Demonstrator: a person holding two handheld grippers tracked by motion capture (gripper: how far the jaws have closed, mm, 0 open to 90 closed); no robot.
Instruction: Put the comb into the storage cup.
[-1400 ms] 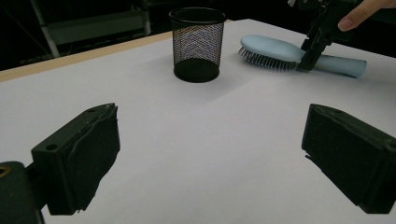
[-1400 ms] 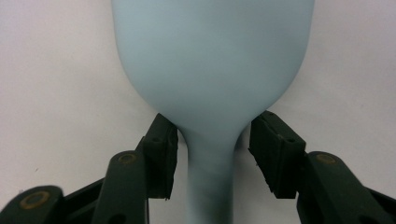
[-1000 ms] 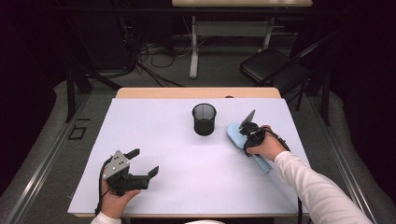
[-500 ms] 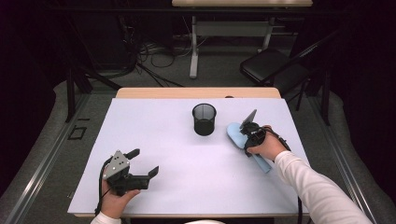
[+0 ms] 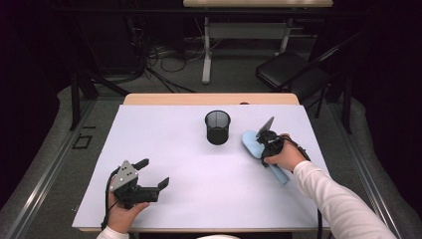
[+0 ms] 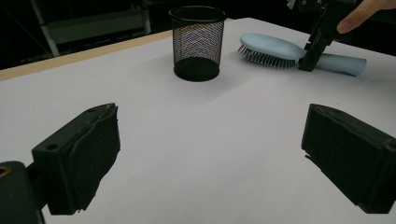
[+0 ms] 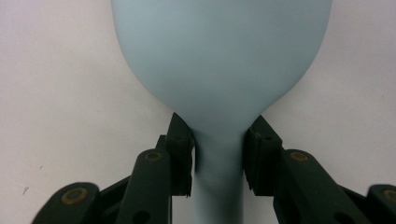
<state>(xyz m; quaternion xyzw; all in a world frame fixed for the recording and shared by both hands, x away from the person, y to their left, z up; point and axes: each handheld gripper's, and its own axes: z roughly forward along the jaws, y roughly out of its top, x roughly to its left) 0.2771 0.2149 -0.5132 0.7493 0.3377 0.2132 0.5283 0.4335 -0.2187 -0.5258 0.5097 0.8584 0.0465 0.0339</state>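
White tabletop (image 5: 199, 199): right gripper (image 7: 218, 140), jaws just closing, clamps hairbrush (image 7: 219, 60) neck; left gripper (image 5: 149, 174) idles released; next, lift toward mesh cup (image 5: 218, 127).

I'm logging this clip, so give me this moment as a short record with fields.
work in hand: gripping a hairbrush
hairbrush: light blue, lying bristles down on the table, right of the cup
cup: black mesh, upright, apart from the brush
right tongs: have just been closing, jaws at the brush's neck
left tongs: open, nothing between them
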